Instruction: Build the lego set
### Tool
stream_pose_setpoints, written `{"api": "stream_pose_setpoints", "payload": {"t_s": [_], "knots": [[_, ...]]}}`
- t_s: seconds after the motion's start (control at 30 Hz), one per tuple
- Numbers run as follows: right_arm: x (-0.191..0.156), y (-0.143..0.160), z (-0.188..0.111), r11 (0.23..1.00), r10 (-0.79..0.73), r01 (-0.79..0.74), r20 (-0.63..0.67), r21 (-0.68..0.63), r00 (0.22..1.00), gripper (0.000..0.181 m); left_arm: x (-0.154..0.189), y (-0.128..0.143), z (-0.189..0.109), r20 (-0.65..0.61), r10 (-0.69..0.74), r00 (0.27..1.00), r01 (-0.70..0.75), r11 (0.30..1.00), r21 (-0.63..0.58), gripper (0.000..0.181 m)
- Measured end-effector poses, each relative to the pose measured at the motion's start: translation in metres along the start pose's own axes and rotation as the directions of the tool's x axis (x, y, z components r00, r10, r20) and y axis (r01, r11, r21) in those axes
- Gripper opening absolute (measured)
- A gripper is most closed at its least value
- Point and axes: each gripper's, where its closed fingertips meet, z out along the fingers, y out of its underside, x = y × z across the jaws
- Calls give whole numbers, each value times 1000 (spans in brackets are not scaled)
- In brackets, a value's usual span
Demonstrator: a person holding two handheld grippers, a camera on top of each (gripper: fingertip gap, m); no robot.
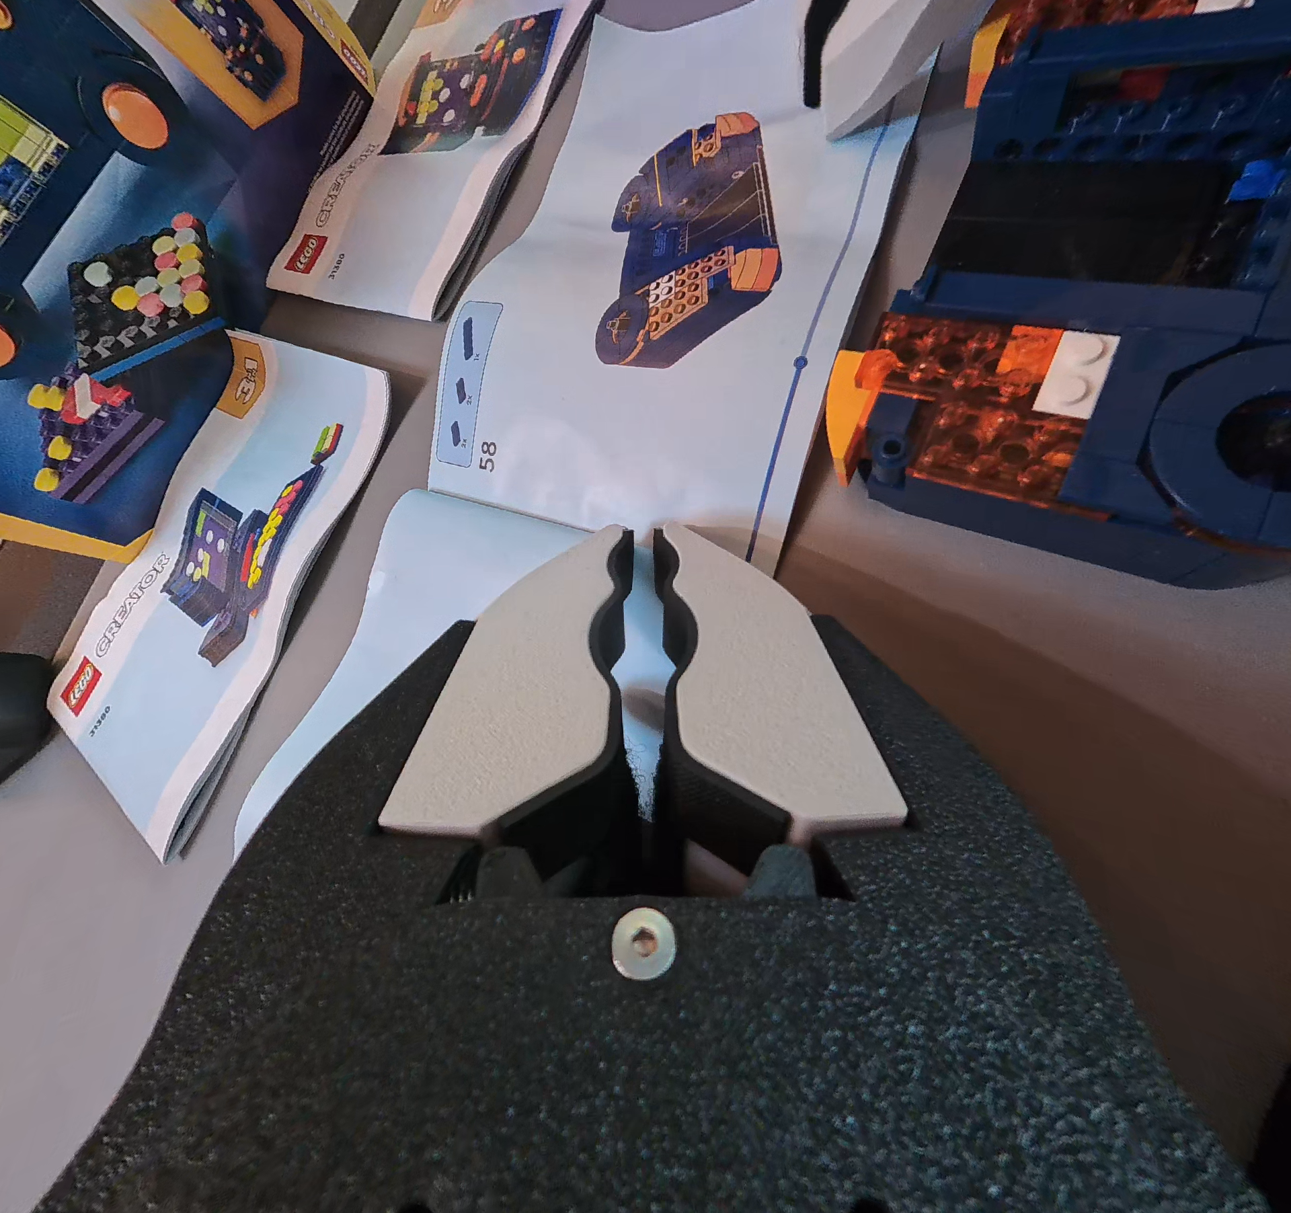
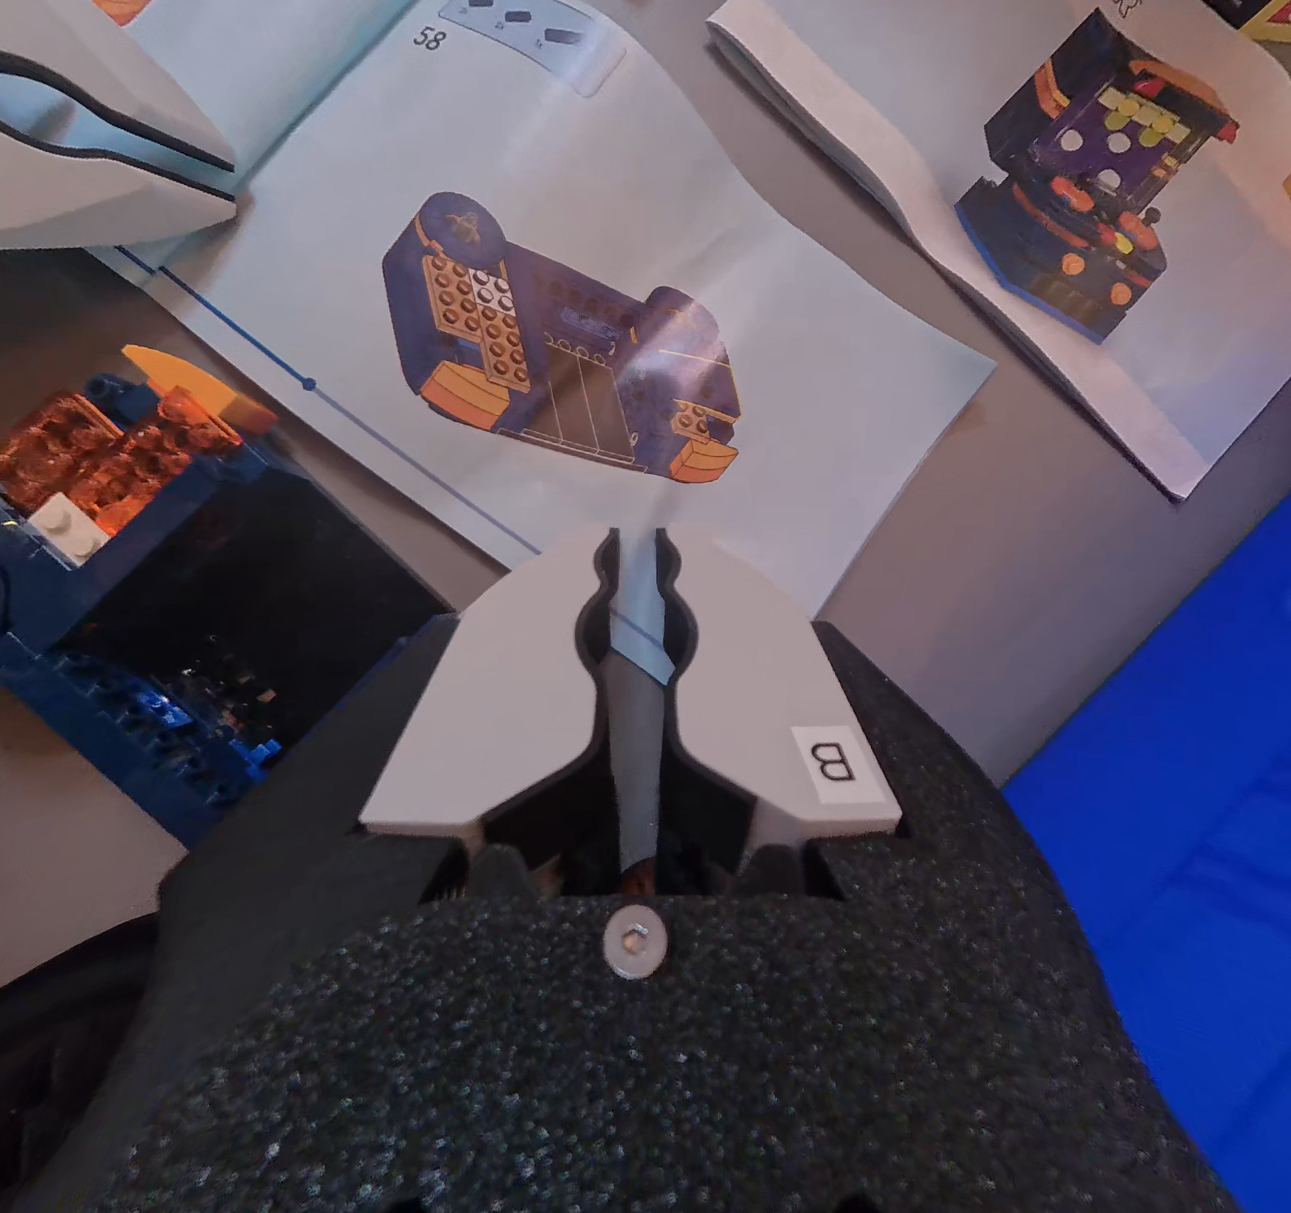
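Observation:
An open instruction booklet [image 1: 664, 257] lies on the grey table, showing a page with a dark blue and orange model; it also shows in the right wrist view [image 2: 559, 201]. The partly built dark blue model with clear orange plates [image 1: 1083, 355] stands right of it, and sits at the left of the right wrist view [image 2: 154, 551]. My left gripper [image 1: 643, 537] is shut and empty, low over the booklet's near page. My right gripper [image 2: 637, 533] is shut and empty over the booklet's corner. Each gripper shows in the other's view: the right [image 1: 828, 110], the left [image 2: 227, 184].
Two closed booklets [image 1: 209, 586] [image 1: 433, 152] and the set's box [image 1: 105, 201] lie left of the open booklet. One closed booklet [image 2: 1013, 201] shows at the upper right of the right wrist view. A bright blue surface [image 2: 1153, 830] lies to the right. Bare table [image 1: 1013, 725] lies near the model. My hands' fingertips stand some 12 cm from each other.

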Motion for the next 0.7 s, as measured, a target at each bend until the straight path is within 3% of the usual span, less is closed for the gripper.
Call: {"api": "stream_pose_setpoints", "payload": {"t_s": [0.4,0.7], "knots": [[0,-2,1,1000,-2,2,10,19,1000,0,0,0,0,2,7,1000,-7,1000,2,5],[-7,-5,2,998,38,-40,68,37,997,11,0,0,0,2,9,1000,-9,1000,2,4]]}}
